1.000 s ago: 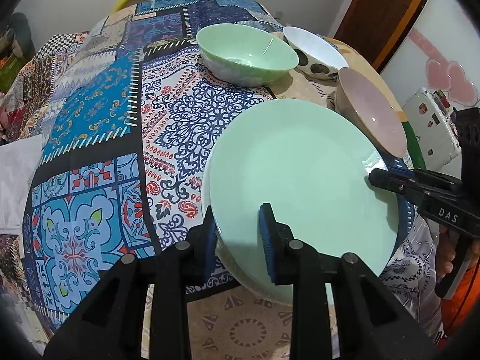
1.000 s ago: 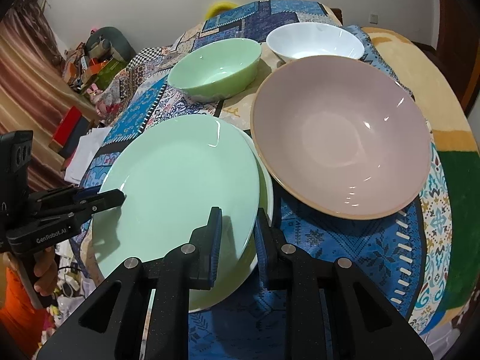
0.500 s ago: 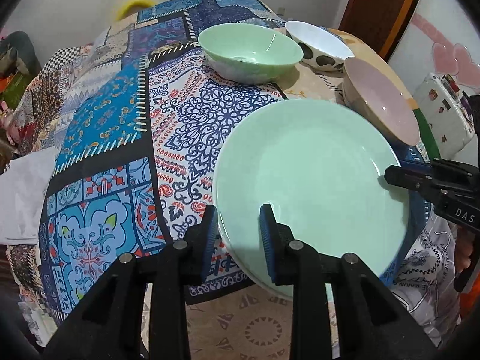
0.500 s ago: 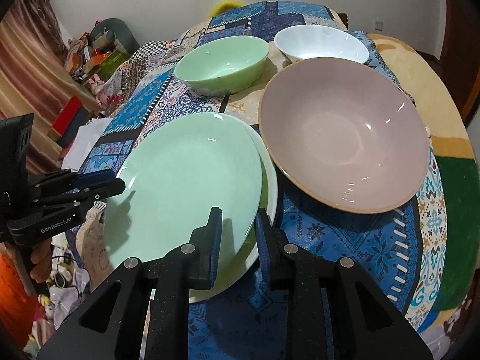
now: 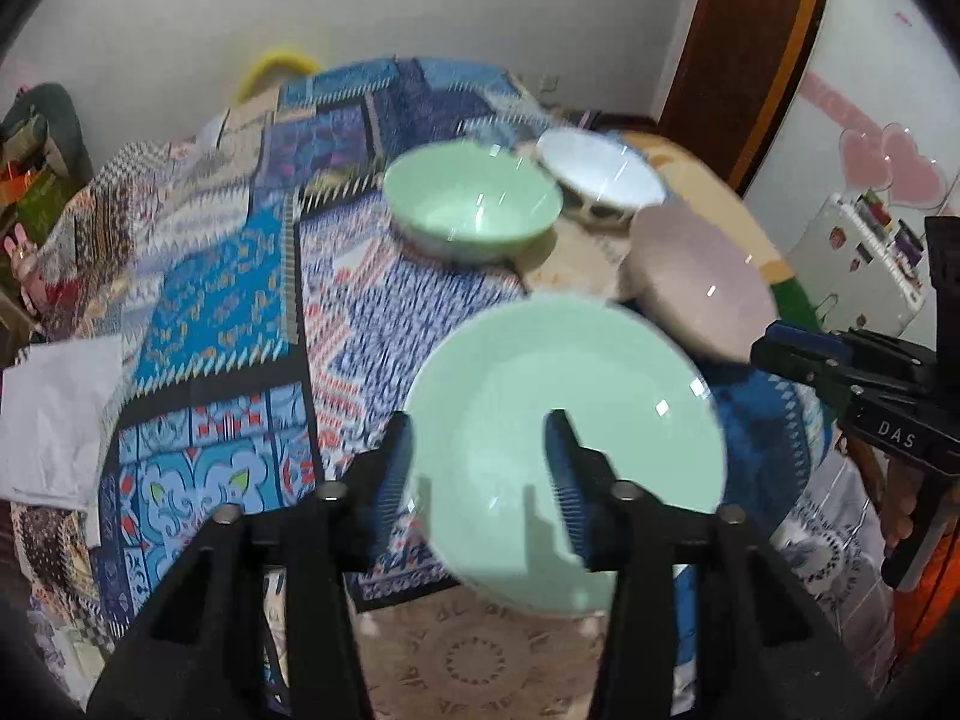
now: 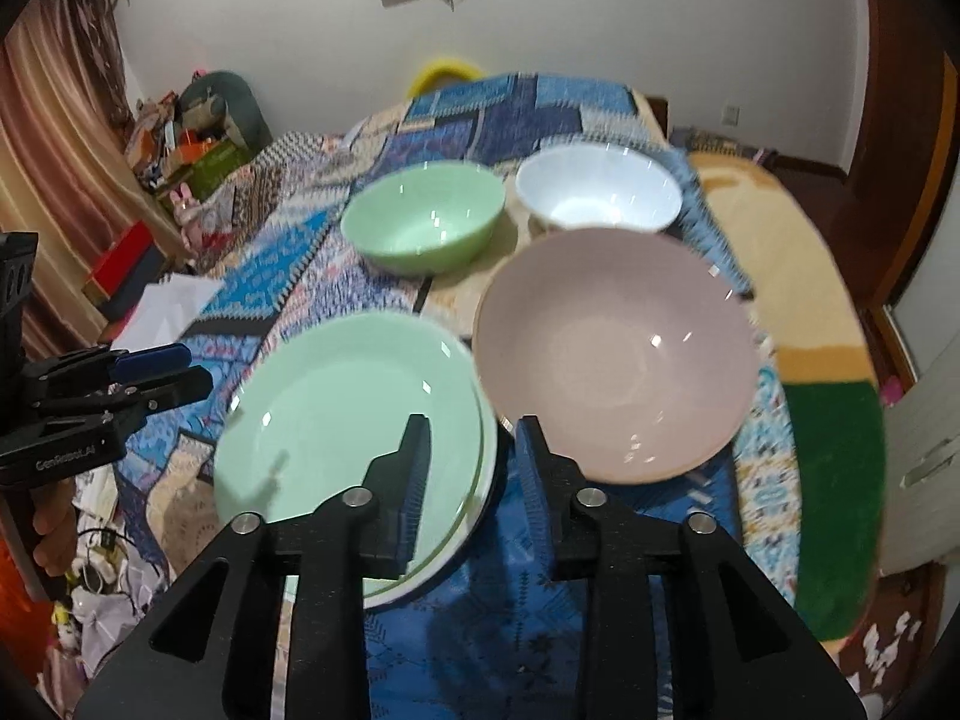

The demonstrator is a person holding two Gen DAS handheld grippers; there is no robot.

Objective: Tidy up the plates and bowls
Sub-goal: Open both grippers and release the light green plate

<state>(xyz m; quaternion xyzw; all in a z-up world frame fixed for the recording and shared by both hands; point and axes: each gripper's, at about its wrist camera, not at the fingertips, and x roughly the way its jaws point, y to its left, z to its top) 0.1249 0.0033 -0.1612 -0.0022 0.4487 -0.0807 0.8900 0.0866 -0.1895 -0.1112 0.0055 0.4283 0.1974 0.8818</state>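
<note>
A green plate (image 5: 564, 420) (image 6: 354, 426) lies on top of a white plate (image 6: 474, 516) near the table's front edge. A pink bowl (image 6: 618, 354) (image 5: 702, 294) stands beside it, with a green bowl (image 6: 426, 216) (image 5: 474, 204) and a white bowl (image 6: 600, 189) (image 5: 600, 171) further back. My left gripper (image 5: 480, 474) is open above the green plate's near rim, touching nothing. My right gripper (image 6: 474, 468) is open above the plates' right rim, next to the pink bowl. Each gripper also shows in the other's view, the right (image 5: 774, 348) and the left (image 6: 186, 375).
A patterned patchwork cloth (image 5: 228, 300) covers the table. White paper (image 5: 54, 420) lies at the table's left edge. A cluttered floor corner (image 6: 192, 138) and a curtain lie to the left. A wooden door (image 5: 750, 48) and a white cabinet (image 5: 864, 264) stand to the right.
Both grippers have opened, let go of the green plate and pulled back and up. The green plate now rests on the white plate.
</note>
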